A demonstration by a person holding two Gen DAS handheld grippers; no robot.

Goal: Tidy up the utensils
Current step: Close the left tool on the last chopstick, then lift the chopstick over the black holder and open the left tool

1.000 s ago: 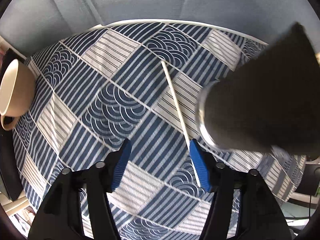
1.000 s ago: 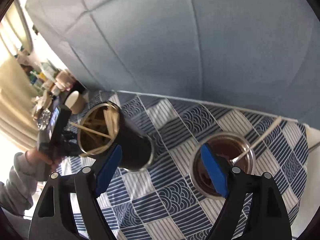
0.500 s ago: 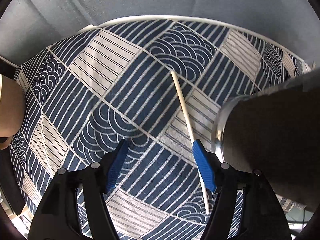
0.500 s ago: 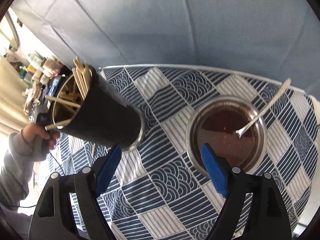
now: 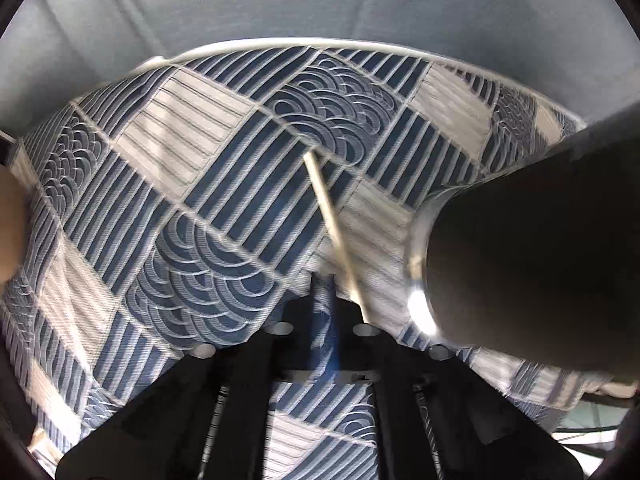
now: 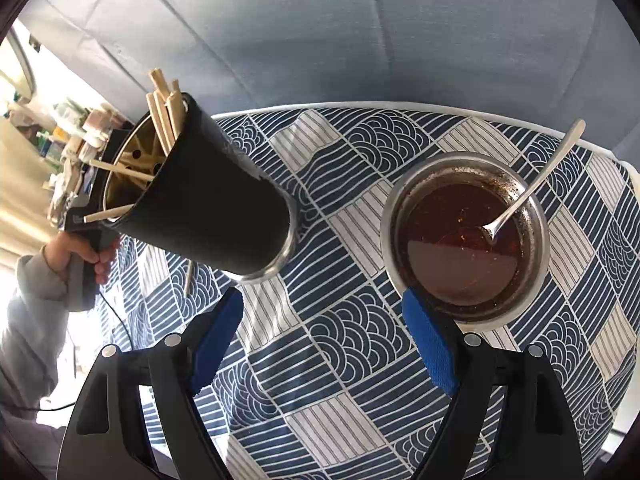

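At the far left of the right wrist view, a person's hand (image 6: 82, 256) in a grey sleeve (image 6: 30, 312) grips the handle of the left gripper, most of which is hidden behind the holder. In the left wrist view, the left gripper (image 5: 326, 284) points steeply down at the tablecloth (image 5: 224, 184), a blue and white patchwork of waves and stripes, and its blue pads are pressed together with nothing visibly caught between them. A single pale chopstick (image 5: 334, 232) lies on the cloth just to the right of the closed tips, running up and to the left from the gripper body; whether it touches the finger I cannot tell through the blur. A tan object sits at the left edge of that view, too cropped to name.

Right of the chopstick stands the black utensil holder (image 6: 208, 200) with a steel rim at its base, looming tilted in the fisheye. It is packed with wooden chopsticks (image 6: 164, 114), some upright, some lying across the mouth.

Further right, the right gripper (image 6: 324, 344) hangs above the cloth with its jaws spread wide and empty. Just beyond its right pad is a steel bowl (image 6: 464, 236) of dark reddish-brown sauce, with a metal spoon (image 6: 536, 184) resting in it, the handle leaning over the far right rim.
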